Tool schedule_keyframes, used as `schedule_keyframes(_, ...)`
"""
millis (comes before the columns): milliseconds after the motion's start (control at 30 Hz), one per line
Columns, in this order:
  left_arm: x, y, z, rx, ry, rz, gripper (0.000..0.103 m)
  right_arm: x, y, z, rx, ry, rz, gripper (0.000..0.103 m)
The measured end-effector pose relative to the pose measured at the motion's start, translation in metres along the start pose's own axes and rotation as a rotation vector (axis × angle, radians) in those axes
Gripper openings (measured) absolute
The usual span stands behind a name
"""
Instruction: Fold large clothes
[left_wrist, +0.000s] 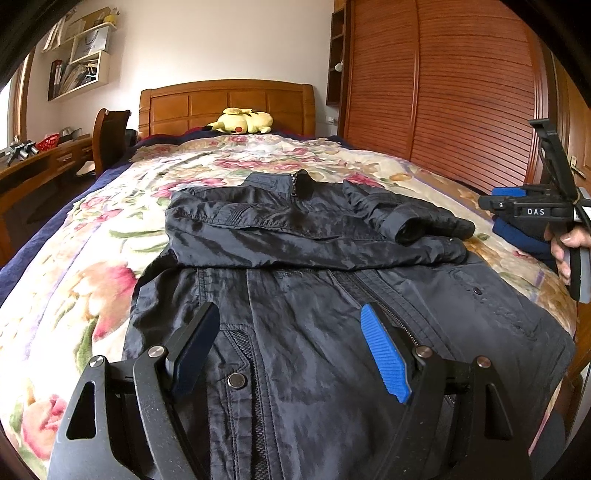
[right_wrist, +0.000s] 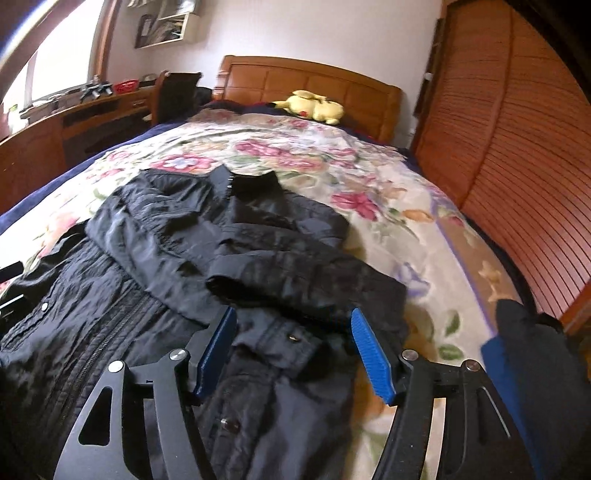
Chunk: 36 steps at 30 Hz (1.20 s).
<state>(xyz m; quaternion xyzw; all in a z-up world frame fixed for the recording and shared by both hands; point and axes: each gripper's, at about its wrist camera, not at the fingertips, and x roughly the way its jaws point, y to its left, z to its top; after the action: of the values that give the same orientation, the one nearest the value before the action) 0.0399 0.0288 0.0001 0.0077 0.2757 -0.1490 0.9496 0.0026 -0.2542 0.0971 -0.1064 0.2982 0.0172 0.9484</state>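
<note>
A dark zip-front jacket (left_wrist: 314, 280) lies flat on the flowered bedspread (left_wrist: 92, 280), both sleeves folded across its chest. The right sleeve's cuff (left_wrist: 410, 229) rests on top near the jacket's right side. My left gripper (left_wrist: 291, 339) hovers open over the jacket's lower front with nothing between its fingers. In the right wrist view the jacket (right_wrist: 192, 258) fills the left half, and my right gripper (right_wrist: 291, 350) stands open just short of the folded cuff (right_wrist: 236, 284), holding nothing. The right gripper's body (left_wrist: 532, 212) shows at the right edge of the left view, held by a hand (left_wrist: 570, 243).
A yellow plush toy (left_wrist: 242, 121) lies by the wooden headboard (left_wrist: 225, 105). A slatted wooden wardrobe (left_wrist: 461, 92) runs along the bed's right side. A desk (left_wrist: 40, 162) and chair (left_wrist: 109, 136) stand left. A dark blue cloth (right_wrist: 517, 354) lies at the bed's right edge.
</note>
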Motion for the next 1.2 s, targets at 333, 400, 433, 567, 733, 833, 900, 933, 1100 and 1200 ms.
schedule_keyframes(333, -0.003, 0.0, -0.002, 0.002, 0.004, 0.003, 0.08, 0.035, -0.027, -0.009, 0.129, 0.085, -0.073, 0.068)
schedule_keyframes(400, -0.003, 0.0, -0.003, 0.004, 0.007, 0.004, 0.08, 0.046, -0.036, -0.009, 0.163, 0.1, -0.09, 0.068)
schedule_keyframes(433, -0.003, 0.0, -0.004, 0.005, 0.007, 0.005, 0.08, 0.05, -0.039, -0.007, 0.18, 0.105, -0.095, 0.068)
schedule_keyframes(567, -0.003, 0.0, -0.004, 0.007, 0.009, 0.007, 0.08, 0.067, -0.056, -0.003, 0.269, 0.104, -0.103, 0.068)
schedule_keyframes(733, 0.001, -0.003, -0.005, 0.019, 0.021, 0.013, 0.08, 0.088, -0.072, -0.001, 0.366, 0.117, -0.11, 0.068)
schedule_keyframes(833, 0.004, -0.005, -0.005, 0.031, 0.028, 0.015, 0.08, 0.101, -0.074, -0.004, 0.395, 0.138, -0.111, 0.068)
schedule_keyframes(900, 0.004, -0.006, -0.005, 0.037, 0.03, 0.016, 0.08, 0.111, -0.077, -0.007, 0.419, 0.164, -0.11, 0.068)
schedule_keyframes(933, 0.005, -0.007, -0.005, 0.039, 0.03, 0.017, 0.08, 0.116, -0.079, -0.008, 0.433, 0.177, -0.105, 0.068)
schedule_keyframes(1100, 0.007, -0.008, -0.005, 0.044, 0.034, 0.017, 0.08, 0.142, -0.084, -0.016, 0.489, 0.251, -0.053, 0.068)
schedule_keyframes(1200, 0.007, -0.009, -0.004, 0.045, 0.034, 0.019, 0.08, 0.15, -0.086, -0.018, 0.491, 0.266, -0.044, 0.068)
